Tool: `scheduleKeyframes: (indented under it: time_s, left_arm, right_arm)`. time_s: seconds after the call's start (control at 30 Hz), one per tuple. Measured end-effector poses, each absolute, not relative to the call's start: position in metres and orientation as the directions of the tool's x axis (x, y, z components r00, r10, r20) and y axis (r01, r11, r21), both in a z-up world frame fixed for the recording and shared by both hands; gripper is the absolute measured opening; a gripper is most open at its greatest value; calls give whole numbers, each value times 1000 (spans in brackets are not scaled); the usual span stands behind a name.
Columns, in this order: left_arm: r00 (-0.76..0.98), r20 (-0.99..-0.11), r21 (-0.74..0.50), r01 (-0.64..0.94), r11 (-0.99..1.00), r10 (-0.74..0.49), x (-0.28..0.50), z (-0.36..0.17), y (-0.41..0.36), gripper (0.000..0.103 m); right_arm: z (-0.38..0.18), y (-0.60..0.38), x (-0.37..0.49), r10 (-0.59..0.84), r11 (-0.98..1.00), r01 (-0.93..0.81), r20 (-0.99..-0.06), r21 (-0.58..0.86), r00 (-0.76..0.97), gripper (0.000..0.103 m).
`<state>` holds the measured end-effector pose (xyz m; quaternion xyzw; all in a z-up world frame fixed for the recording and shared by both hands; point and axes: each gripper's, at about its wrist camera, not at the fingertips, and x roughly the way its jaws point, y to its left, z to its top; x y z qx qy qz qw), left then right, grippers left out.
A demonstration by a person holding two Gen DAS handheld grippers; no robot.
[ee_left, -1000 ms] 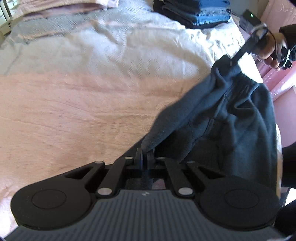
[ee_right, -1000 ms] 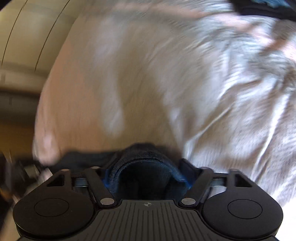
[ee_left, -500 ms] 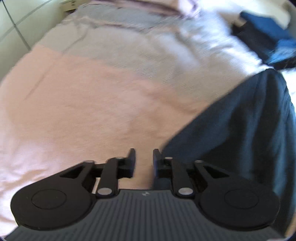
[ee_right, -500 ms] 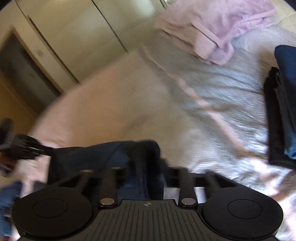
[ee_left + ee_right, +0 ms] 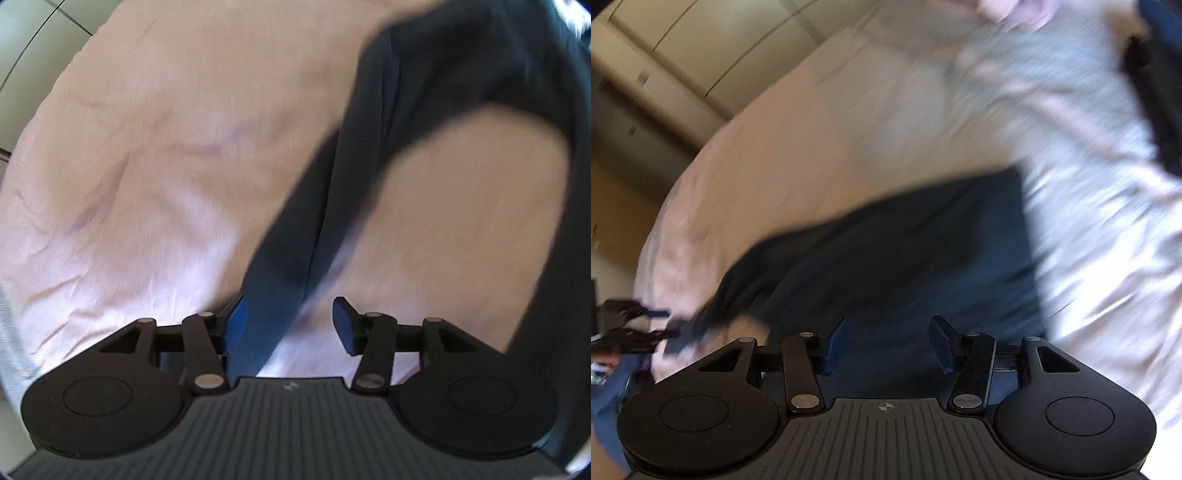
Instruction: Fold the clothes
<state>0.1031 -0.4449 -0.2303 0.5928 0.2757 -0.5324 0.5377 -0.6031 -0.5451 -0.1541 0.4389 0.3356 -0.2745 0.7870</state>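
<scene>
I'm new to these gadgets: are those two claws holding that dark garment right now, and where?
Neither. The left gripper and right gripper are both open; the dark pants lie loose on the bed.

Dark navy garment (image 5: 406,122) on a pale pink bedspread (image 5: 166,147).

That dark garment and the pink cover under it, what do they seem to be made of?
The dark garment looks like a soft, thick, matte knit, perhaps sweatshirt fleece: it drapes in heavy folds without shine, though blur hides the weave. The pink cover looks like thin woven cloth, probably cotton: it is matte with fine sharp creases.
</scene>
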Motion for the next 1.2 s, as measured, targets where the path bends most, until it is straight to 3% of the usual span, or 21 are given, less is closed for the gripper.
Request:
scheduleKeyframes:
  time_s: [0.2,0.3,0.33,0.37,0.4,0.63,0.7,0.8,0.83,0.9,0.93,1.07,1.13,1.2]
  left_arm:
    - [462,-852,519,806,-285,-247,139,-273,-397,47]
    - [489,-835,548,779,-305,-253,161,-297,-383,45]
    - [466,-847,528,794,-302,-255,168,-298,-380,39]
    - [443,-859,507,809,-298,-257,175,-300,-378,17]
    - [423,-870,486,823,-293,-256,181,-299,-376,5]
    - [229,-943,272,948,-163,-242,216,-154,-356,2]
    - [180,-958,211,969,-125,-225,236,-115,-362,8]
    - [389,-874,406,914,4,-292,272,-95,-385,20]
    - [444,-847,444,893,72,-292,285,-97,-392,34]
    - [534,-794,497,846,195,-290,309,-102,-405,34]
    - [506,-800,464,863,202,-322,305,-106,-405,35]
    - [306,-863,331,944,7,-401,235,-142,-385,55]
    - [186,-898,268,949,-163,-398,186,-172,-371,59]
    - [172,-906,314,887,-339,-388,138,-205,-353,66]
  right_arm:
    - [-157,-487,-515,-23,681,570,-764,461,645,53]
    - [-169,-481,-469,-1,771,490,-768,406,640,53]
    - [-175,-481,-456,4,790,474,-776,390,631,53]
    - [-180,-481,-444,7,805,463,-787,371,618,53]
    - [-185,-481,-433,9,819,452,-797,352,604,53]
    - [-175,-484,-401,-21,851,434,-808,294,589,53]
    - [-166,-484,-402,-33,851,436,-799,293,600,53]
    - [-158,-482,-404,-53,847,446,-789,289,613,53]
    - [-157,-481,-403,-61,845,452,-787,287,613,53]
    - [-157,-481,-406,-71,838,468,-795,280,602,53]
    - [-157,-480,-408,-74,834,476,-800,278,596,53]
    - [-160,-474,-420,-68,822,492,-809,286,584,53]
    - [-164,-473,-423,-58,807,508,-816,300,575,53]
    - [-168,-472,-420,-51,801,516,-825,303,563,53]
